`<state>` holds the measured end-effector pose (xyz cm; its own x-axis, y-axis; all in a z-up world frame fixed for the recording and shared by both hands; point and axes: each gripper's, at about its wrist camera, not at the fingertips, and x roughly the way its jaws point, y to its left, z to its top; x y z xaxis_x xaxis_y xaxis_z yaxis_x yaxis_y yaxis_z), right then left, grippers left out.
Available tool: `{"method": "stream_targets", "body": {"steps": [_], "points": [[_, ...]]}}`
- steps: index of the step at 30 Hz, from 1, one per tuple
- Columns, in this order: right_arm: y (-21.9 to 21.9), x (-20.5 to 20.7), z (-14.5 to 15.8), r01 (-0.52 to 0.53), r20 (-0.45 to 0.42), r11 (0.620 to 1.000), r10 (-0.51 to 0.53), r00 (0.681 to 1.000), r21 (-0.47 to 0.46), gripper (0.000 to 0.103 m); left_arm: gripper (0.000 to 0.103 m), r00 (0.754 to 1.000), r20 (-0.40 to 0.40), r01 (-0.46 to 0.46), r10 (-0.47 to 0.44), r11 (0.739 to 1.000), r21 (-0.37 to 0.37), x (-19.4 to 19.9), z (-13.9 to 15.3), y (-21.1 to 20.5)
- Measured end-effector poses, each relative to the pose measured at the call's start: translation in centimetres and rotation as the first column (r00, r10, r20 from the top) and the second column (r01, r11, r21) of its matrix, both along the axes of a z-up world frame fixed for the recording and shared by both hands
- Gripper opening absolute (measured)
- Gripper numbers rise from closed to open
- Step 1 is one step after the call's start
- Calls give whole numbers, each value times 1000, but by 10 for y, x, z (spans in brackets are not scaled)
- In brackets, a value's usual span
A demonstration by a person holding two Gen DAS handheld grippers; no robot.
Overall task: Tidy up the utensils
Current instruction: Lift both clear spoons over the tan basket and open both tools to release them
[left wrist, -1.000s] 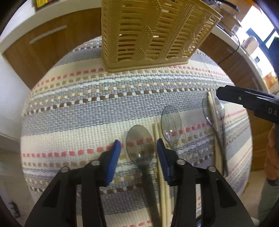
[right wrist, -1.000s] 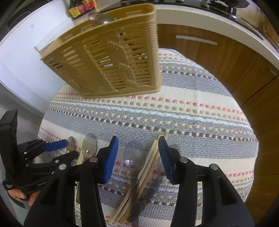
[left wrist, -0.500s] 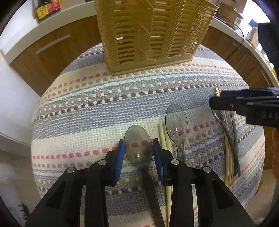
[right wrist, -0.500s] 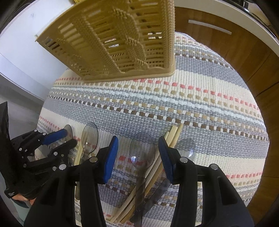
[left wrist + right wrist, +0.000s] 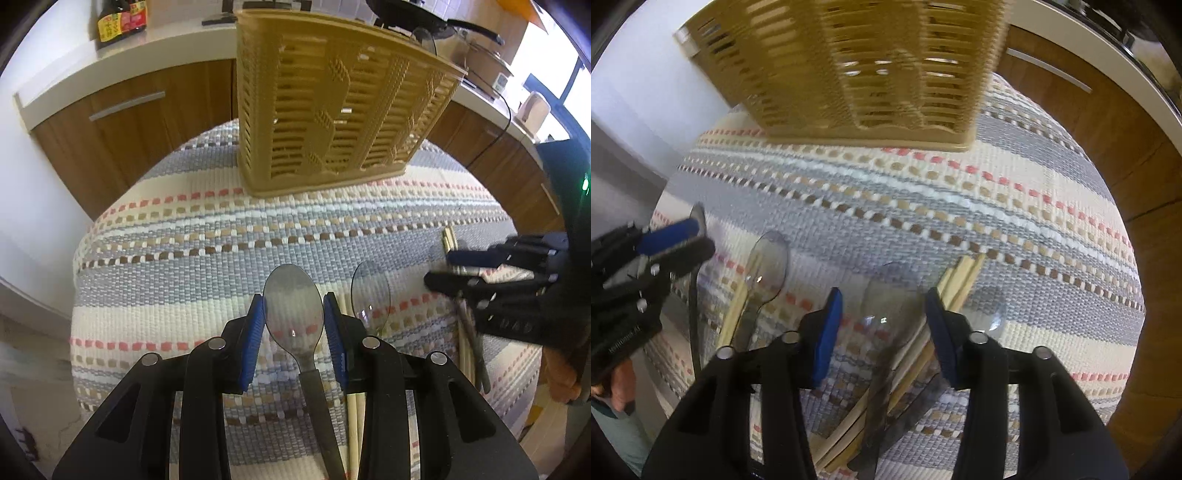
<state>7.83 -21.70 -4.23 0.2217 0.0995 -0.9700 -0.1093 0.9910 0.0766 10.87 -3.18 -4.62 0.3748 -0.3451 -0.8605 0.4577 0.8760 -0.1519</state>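
Note:
In the left wrist view my left gripper [image 5: 294, 317] is shut on the bowl of a translucent grey spoon [image 5: 293, 295], held just above the striped mat [image 5: 184, 258]. A second spoon [image 5: 370, 291] and chopsticks [image 5: 349, 406] lie to its right. The tan slotted basket [image 5: 332, 122] stands at the far side of the mat. In the right wrist view my right gripper [image 5: 884, 325] points down with its jaws closing. A clear spoon [image 5: 890, 306] lies between the blue pads [image 5: 827, 332], untouched. Chopsticks [image 5: 960, 280] and another spoon [image 5: 990, 306] lie beside it.
A sauce bottle [image 5: 122, 18] stands on the white counter [image 5: 74, 74] above wooden cabinets [image 5: 129, 122]. A pan [image 5: 417, 14] sits behind the basket. The mat's rounded edge drops off at left and right. A person's hand [image 5: 561, 376] shows at the right.
My left gripper closed on the grey spoon's bowl and rose a little. My right gripper sank over the clear spoon and its jaws narrowed.

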Motion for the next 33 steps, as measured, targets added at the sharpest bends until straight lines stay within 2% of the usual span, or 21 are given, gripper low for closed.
{"method": "stream_targets", "body": {"steps": [2,5,9,12,17,19,22,24,26,29,33], "points": [[6,-1,-4,-5,0,1000,5,1000,-28,30,31,1000,8,-3,3,1000,-7,0,4,3],[13,-2,-6,-19,1,998,19,1000,-60,30,31,1000,28,-8,9,1000,-26,-2,14,10],[16,-8,2,-21,37,999,22,999,-33,30,30,998,67,-17,20,999,-52,-5,30,19],[12,-15,23,-31,97,999,30,995,10,30,30,992,126,6,9,993,-117,-11,57,25],[1,-22,74,-40,258,994,12,966,104,30,30,958,282,17,42,979,-204,-16,120,29],[-4,-21,99,-44,342,990,-4,940,131,30,30,942,331,18,58,975,-222,-14,141,29],[-16,-14,134,-35,452,987,-41,891,158,30,30,889,447,8,96,974,-224,-10,177,25],[-23,-10,158,-21,521,985,-73,850,172,30,30,861,493,-7,120,974,-226,-3,193,21],[-30,-5,180,5,589,985,-107,801,173,30,30,841,524,-5,138,969,-246,4,205,17],[-46,9,210,44,669,974,-186,720,224,30,30,810,561,-11,171,961,-277,17,219,10],[-61,26,231,117,751,969,-244,613,219,30,30,765,610,-34,206,959,-281,32,223,-3]]}}
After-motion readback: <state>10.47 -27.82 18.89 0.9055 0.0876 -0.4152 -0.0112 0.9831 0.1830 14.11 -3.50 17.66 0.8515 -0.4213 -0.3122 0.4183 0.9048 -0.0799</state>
